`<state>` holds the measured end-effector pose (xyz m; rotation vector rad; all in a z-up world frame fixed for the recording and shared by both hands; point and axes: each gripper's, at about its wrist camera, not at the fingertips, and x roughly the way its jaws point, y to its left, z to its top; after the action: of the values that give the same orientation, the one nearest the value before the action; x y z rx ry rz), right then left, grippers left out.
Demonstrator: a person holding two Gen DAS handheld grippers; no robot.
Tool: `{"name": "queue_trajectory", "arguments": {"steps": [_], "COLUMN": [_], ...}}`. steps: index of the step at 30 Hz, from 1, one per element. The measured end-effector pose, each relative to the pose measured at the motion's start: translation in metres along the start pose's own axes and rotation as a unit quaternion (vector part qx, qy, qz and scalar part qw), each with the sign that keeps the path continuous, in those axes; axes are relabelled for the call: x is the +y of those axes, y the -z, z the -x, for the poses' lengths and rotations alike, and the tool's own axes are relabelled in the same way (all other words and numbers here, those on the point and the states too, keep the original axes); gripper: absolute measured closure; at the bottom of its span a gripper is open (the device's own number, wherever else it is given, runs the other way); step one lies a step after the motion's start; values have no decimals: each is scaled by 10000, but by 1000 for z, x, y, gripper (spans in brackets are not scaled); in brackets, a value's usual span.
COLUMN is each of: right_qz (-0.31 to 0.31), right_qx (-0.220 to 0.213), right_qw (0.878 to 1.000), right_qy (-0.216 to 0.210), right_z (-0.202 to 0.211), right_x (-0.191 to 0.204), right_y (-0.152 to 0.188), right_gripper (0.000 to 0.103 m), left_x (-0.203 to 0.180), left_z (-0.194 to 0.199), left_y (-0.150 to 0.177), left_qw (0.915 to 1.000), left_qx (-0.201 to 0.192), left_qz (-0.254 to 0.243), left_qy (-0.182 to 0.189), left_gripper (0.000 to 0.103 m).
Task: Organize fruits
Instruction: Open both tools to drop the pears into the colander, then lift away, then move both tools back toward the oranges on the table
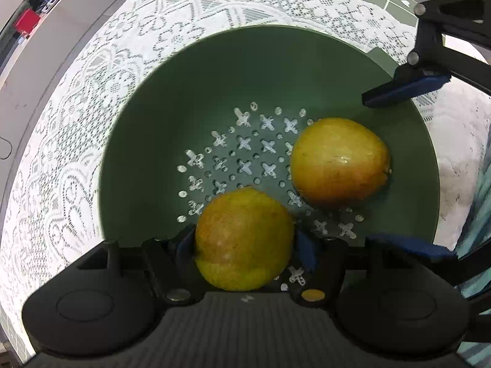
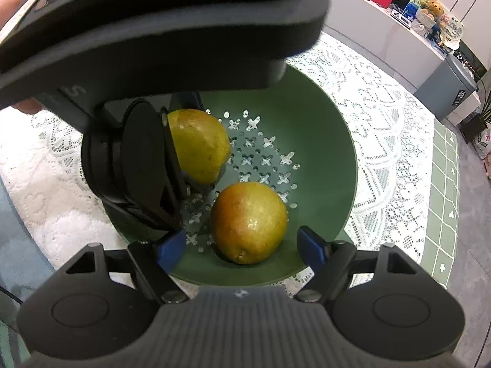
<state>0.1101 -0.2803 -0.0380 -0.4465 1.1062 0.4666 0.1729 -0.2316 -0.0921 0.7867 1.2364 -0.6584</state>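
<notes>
Inside the green perforated plastic colander [image 1: 214, 70] | your left gripper [image 1: 245, 247] clamps one yellow-orange pear [image 1: 242, 239] | your right gripper [image 2: 242, 245], jaws wide, straddles the other pear [image 2: 248, 222] without touching, resting on the bottom

Bright, even overhead light; white lace cloth [image 1: 92, 122] is nearly washed out. Small glare spots are seen on both pears. Strong fisheye bending w/ dark corners. Near gripper housings are blurred.

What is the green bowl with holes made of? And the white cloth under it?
The green bowl looks like matte plastic: smooth, one even colour, with neatly cut cross-shaped holes. The white cloth looks like lace, cotton or synthetic: an openwork flower pattern you can see through.
</notes>
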Motion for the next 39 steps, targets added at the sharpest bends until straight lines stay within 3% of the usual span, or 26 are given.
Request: {"name": "queue_trajectory", "arguments": {"steps": [10,14,21,29,35,39], "right_qz": [-131,-240,-616,-1162,-1728,-2029], "right_qx": [-79,-171,-337,-708,-1449,-1691], "right_qw": [9999,9995,9974,9901,9734,9636], "right_qy": [7,88,164,351,406,407], "right_z": [14,25,39,57,76,82], "right_x": [1,2,2,7,22,36], "right_y": [1,3,12,15,20,21], "right_gripper": [23,13,12,12,12,12], "left_x": [8,9,14,15,24,31], "left_z": [16,44,81,113,128,138], "left_y": [6,7,13,41,72,97], "left_qw": [9998,9983,9915,9799,9667,9556], "left_qx": [-127,-478,-1085,-1653,-2035,-2275], "left_qz": [153,321,705,1115,1552,1866], "left_qy": [3,79,143,105,56,-111], "left_gripper": [24,23,23,23,23,23]}}
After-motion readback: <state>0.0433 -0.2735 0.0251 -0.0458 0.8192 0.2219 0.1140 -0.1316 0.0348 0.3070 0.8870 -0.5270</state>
